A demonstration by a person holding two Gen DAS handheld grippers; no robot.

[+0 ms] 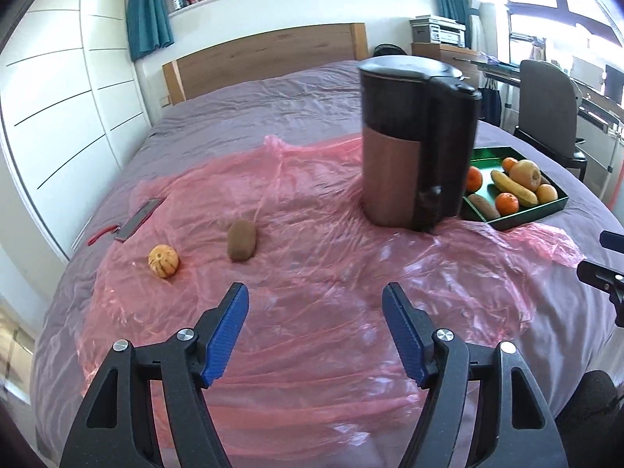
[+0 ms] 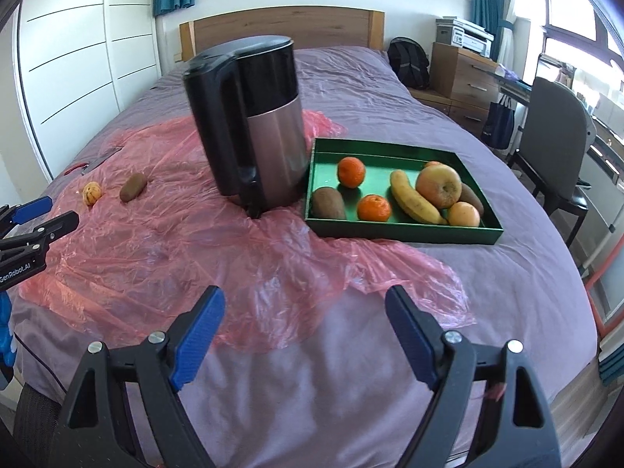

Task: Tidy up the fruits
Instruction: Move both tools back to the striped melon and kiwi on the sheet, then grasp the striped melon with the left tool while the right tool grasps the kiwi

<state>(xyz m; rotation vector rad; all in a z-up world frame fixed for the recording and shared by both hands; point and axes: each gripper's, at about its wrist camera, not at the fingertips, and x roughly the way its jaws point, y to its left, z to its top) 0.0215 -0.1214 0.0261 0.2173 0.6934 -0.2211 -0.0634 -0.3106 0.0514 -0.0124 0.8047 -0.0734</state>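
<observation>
A green tray on the bed holds several fruits: an apple, a banana, oranges and kiwis. On the pink plastic sheet lie a loose kiwi and a peeled mandarin, left of the kettle. My left gripper hovers open over the sheet, nearer than both loose fruits, nothing between its fingers. My right gripper stands open over the bedcover, short of the tray, also empty.
A black and copper kettle stands upright between the loose fruits and the tray. A knife with a red cord lies at the sheet's left edge. A chair and drawers stand right of the bed.
</observation>
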